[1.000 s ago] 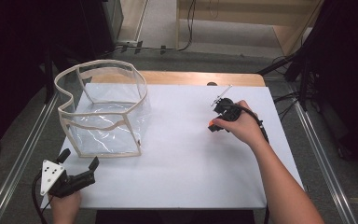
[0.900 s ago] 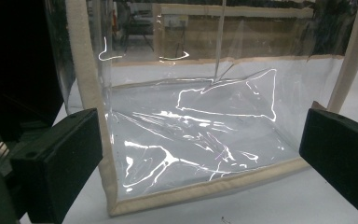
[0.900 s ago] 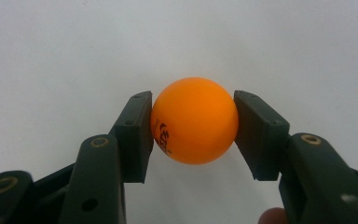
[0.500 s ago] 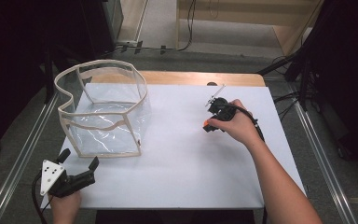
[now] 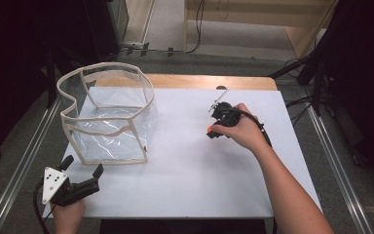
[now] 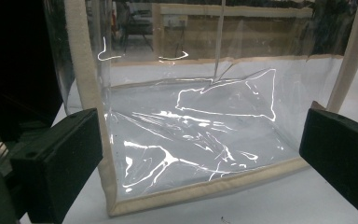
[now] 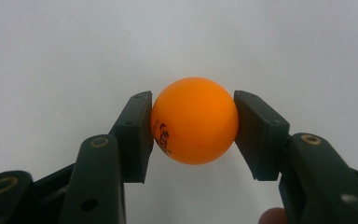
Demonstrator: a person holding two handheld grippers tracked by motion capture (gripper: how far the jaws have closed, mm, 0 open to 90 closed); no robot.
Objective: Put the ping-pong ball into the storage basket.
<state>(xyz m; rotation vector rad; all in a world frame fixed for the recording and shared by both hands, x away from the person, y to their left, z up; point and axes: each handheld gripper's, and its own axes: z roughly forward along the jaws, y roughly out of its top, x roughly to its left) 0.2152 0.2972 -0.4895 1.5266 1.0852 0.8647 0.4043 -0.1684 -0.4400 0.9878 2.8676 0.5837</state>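
An orange ball (image 7: 194, 120) with dark print sits squeezed between the two black pads of my right gripper (image 7: 193, 122), above the white table top. In the high view the right gripper (image 5: 210, 132) is right of the table's middle, and a speck of the orange ball (image 5: 209, 129) shows at its tip. A clear plastic bag with cream edging (image 5: 108, 113) stands open-topped at the table's left. My left gripper (image 5: 84, 168) rests near the front left corner, jaws wide apart and pointing at the clear bag (image 6: 200, 140), with nothing between them (image 6: 200, 154).
The white table top (image 5: 195, 170) has a wooden strip (image 5: 199, 81) along its far edge. Metal rails run along both sides, and cables lie on the floor beyond. Open white surface lies between the bag and the right hand.
The right hand has carried the ball leftward, toward the bag and slightly nearer the table's middle. The left gripper has stayed where it was.
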